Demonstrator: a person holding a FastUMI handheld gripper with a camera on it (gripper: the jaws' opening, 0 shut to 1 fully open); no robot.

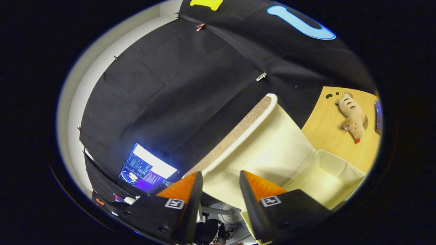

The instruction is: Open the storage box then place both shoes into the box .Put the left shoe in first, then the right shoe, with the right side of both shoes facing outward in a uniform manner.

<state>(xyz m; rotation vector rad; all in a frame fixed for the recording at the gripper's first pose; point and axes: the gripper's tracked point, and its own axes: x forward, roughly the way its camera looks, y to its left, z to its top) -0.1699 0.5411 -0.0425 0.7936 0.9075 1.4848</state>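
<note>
The cream storage box (340, 166) stands on a wooden table (323, 132), and its pale inside shows just beyond my right finger. Its lid (269, 143) is swung up and tilted back, the cream underside facing me and the woven beige top showing along its left edge. My gripper (220, 178) sits at the lid's near rim. The rim fills the gap between the two fingers, and both press on it.
A striped plush toy (352, 117) lies on the table beyond the box, with a dark flat device (378, 117) at the table's far side. A lit monitor (148, 168) stands low to the left of the fingers, with cables below.
</note>
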